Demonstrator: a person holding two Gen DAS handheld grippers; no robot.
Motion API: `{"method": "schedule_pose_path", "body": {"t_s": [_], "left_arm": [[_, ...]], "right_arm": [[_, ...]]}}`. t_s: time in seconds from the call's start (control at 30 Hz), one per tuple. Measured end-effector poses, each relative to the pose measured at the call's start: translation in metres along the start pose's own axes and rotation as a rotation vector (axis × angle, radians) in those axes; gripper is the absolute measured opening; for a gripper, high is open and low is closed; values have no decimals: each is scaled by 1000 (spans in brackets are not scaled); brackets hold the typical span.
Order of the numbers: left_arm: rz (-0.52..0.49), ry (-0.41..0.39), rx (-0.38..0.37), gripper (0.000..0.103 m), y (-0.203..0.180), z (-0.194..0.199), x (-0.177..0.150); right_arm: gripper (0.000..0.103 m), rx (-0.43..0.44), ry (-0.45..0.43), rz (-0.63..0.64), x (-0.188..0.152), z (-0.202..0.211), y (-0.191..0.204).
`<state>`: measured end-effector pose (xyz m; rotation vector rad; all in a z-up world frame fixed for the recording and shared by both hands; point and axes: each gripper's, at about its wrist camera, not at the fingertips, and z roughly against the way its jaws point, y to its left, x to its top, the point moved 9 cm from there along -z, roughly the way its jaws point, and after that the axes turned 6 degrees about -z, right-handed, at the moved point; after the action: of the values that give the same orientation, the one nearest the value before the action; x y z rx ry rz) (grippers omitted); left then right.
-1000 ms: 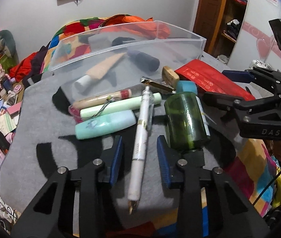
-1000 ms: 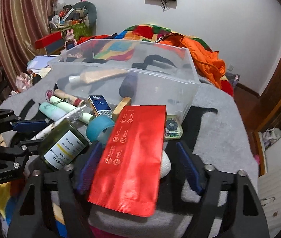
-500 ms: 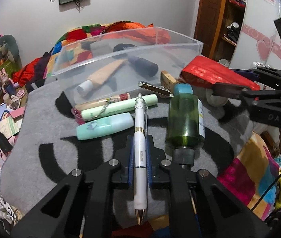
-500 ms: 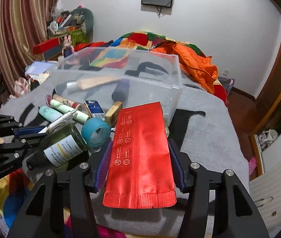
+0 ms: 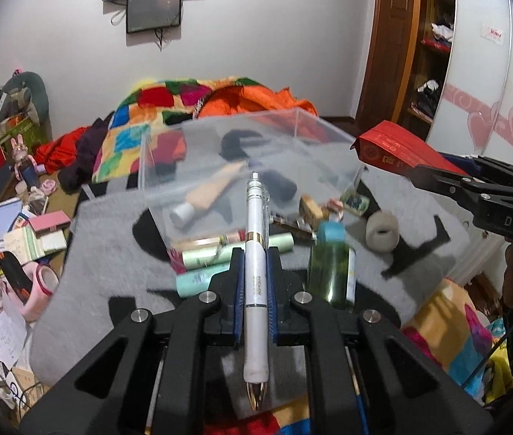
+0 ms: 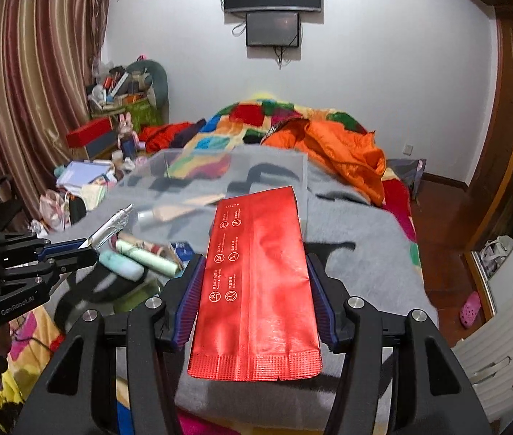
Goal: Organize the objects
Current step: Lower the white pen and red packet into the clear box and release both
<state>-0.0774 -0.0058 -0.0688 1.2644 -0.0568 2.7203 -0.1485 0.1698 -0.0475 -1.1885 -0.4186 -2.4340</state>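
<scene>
Left gripper (image 5: 255,282) squeezed a white pen (image 5: 255,264) at its hard middle. Right gripper (image 6: 253,290) pinched the red pouch (image 6: 256,282) by its edges; light and bendy, both hung before the clear box (image 5: 242,166).

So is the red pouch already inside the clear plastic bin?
No, the red pouch is clamped in the right claw, short of the clear bin.

"DAS" on right tool (image 5: 394,166) body; "GenRobot.AI" on left tool (image 6: 90,250) body; pen print unreadable.
</scene>
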Motion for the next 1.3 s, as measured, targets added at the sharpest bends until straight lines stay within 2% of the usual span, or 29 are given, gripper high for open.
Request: {"method": "schedule_pose_path", "body": {"t_s": [0.37, 0.57, 0.83, 1.03, 1.3], "left_arm": [[3, -67, 43, 10, 16, 5, 43], [23, -73, 31, 10, 25, -2, 60], [38, -30, 7, 10, 35, -33, 74], [52, 33, -54, 10, 38, -64, 83], [37, 117, -82, 10, 40, -104, 88]], "right_arm": [[50, 43, -46, -65, 34, -11, -4], [50, 56, -54, -79, 52, -29, -2], [50, 60, -43, -84, 70, -58, 0], [50, 60, 10, -77, 74, -89, 1], [50, 61, 82, -61, 70, -124, 1]]}}
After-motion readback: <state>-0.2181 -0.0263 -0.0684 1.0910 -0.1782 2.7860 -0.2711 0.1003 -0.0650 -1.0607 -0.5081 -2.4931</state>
